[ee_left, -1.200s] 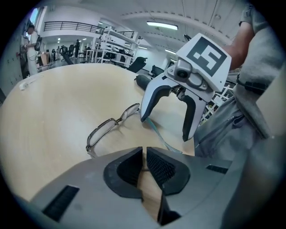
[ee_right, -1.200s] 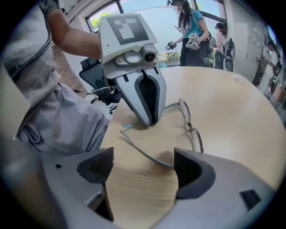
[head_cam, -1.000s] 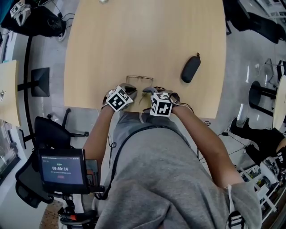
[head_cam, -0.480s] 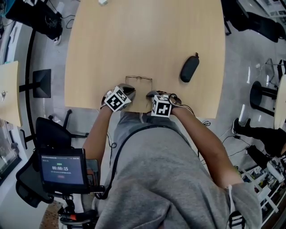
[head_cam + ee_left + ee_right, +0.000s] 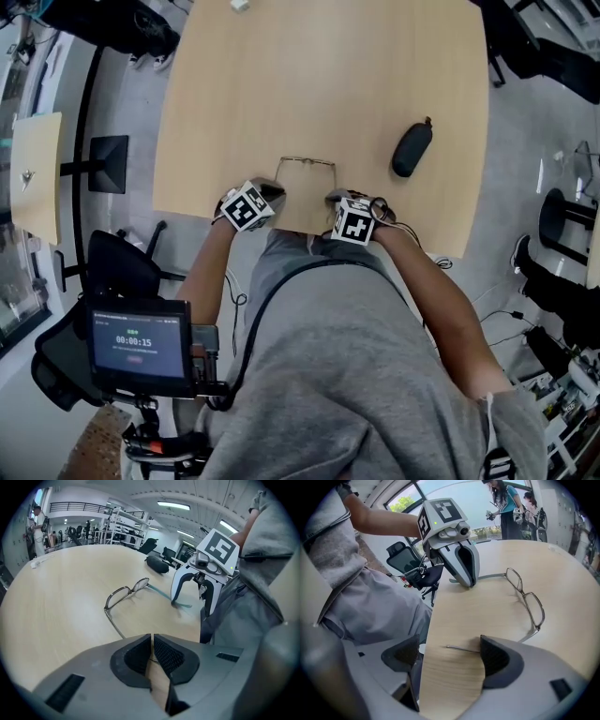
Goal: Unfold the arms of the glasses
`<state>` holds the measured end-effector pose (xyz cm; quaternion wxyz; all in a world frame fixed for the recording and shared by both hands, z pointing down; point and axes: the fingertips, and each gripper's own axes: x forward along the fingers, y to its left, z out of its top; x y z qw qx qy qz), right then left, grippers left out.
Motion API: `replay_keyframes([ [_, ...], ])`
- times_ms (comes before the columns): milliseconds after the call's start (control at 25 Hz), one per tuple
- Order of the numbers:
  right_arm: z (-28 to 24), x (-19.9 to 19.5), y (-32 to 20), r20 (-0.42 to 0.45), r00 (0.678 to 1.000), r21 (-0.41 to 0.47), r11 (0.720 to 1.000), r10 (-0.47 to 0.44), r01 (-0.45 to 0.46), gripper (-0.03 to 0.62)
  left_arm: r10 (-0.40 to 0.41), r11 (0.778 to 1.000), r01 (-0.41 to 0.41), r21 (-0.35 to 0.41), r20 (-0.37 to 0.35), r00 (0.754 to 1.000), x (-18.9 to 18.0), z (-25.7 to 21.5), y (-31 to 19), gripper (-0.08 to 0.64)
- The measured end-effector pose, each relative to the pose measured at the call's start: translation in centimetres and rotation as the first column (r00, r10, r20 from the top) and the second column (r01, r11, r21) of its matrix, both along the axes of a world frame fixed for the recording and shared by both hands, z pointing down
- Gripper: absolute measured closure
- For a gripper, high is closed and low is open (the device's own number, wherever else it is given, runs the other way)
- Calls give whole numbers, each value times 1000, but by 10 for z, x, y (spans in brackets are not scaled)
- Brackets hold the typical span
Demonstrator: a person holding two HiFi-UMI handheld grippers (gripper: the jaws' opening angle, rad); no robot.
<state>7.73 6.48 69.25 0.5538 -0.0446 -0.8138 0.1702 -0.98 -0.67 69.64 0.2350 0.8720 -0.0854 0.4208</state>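
Observation:
Thin metal-framed glasses (image 5: 307, 165) lie on the wooden table (image 5: 281, 75) near its front edge, lenses away from me and both arms pointing back at me. My left gripper (image 5: 274, 191) is shut on the tip of the left arm (image 5: 115, 625); the wire runs in between its nearly touching pads (image 5: 143, 656). My right gripper (image 5: 335, 198) is open, and its jaws straddle the right arm's tip (image 5: 461, 648), which lies by one pad (image 5: 497, 658). From the right gripper view, the left gripper (image 5: 461, 581) pinches the other arm just behind the lenses (image 5: 527, 599).
A dark glasses case (image 5: 412, 148) lies on the table to the right of the glasses. A small white object (image 5: 240, 5) sits at the far edge. An office chair (image 5: 112, 272) and a mounted screen (image 5: 141, 347) stand left of me.
My right gripper has moved right, away from the left one, and the glasses' right arm now stands out from the frame. The left gripper has kept its hold.

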Motion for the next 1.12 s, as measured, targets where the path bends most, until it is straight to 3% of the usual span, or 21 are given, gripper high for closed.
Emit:
replay_keyframes([
  [160, -17, 5, 11, 21, 1000, 0, 1000, 17, -17, 187, -27, 999, 27, 37, 9, 1000, 1, -21, 12, 548],
  [280, -51, 4, 14, 134, 987, -34, 996, 86, -82, 187, -49, 995, 49, 85, -4, 999, 10, -55, 20, 548],
  [480, -89, -20, -32, 291, 945, -12, 988, 152, -156, 187, -111, 977, 119, 177, -57, 992, -5, -94, -4, 548],
  [600, -119, -33, -63, 407, 889, 3, 973, 211, -232, 187, -164, 947, 191, 257, -121, 979, -12, -129, -22, 548],
  [680, -144, -37, -87, 496, 833, 36, 952, 246, -303, 189, -199, 916, 244, 317, -169, 965, -15, -155, -34, 548],
  [840, -200, -39, -126, 651, 709, 114, 889, 271, -444, 209, -253, 833, 347, 431, -262, 931, -27, -209, -53, 548],
  [880, -213, -38, -131, 680, 676, 121, 867, 283, -484, 352, -257, 812, 366, 455, -283, 924, -31, -222, -53, 548],
  [920, -225, -36, -134, 707, 639, 114, 842, 304, -527, 575, -259, 790, 383, 478, -306, 916, -34, -233, -52, 548],
  [1000, -246, -33, -132, 751, 567, 84, 804, 338, -589, 584, -260, 743, 422, 519, -357, 897, -40, -258, -44, 548],
  [1120, -294, -31, -117, 801, 526, 128, 775, 287, -619, 584, -263, 652, 526, 546, -488, 832, -50, -316, -34, 549],
])
